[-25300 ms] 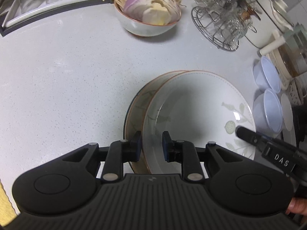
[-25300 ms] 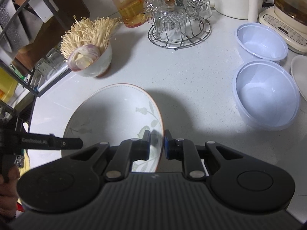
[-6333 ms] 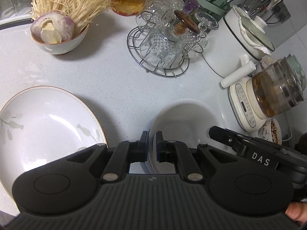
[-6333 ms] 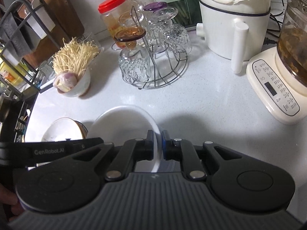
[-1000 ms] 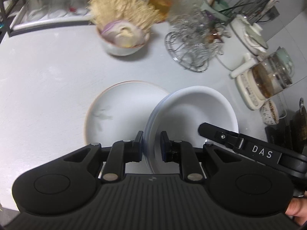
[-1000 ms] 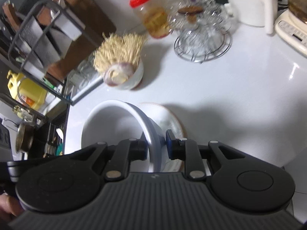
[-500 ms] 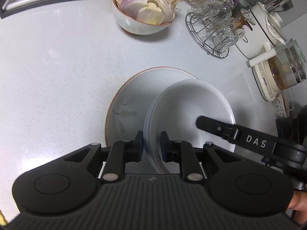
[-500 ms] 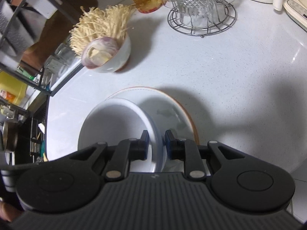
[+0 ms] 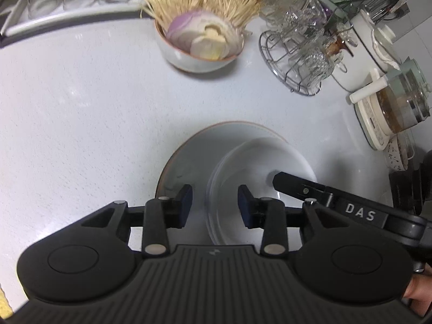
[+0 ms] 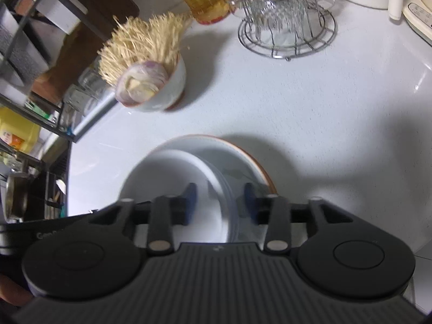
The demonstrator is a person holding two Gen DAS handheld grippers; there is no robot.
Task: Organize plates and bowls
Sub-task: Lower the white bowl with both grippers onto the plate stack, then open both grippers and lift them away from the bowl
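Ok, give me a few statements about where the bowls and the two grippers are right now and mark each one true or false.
1. The stacked white bowls sit inside the brown-rimmed plate. True.
2. The left gripper is clamped shut on the bowls' rim. False: its jaws have just been opening and stand apart on either side of the rim, with gaps showing.
3. The right gripper has its jaws apart, with the bowls' rim between them. True.
4. The bowl of enoki mushrooms and onion sits on the plate too. False: it stands apart on the counter, farther back.
5. The wire glass rack is empty. False: it holds upturned glasses.
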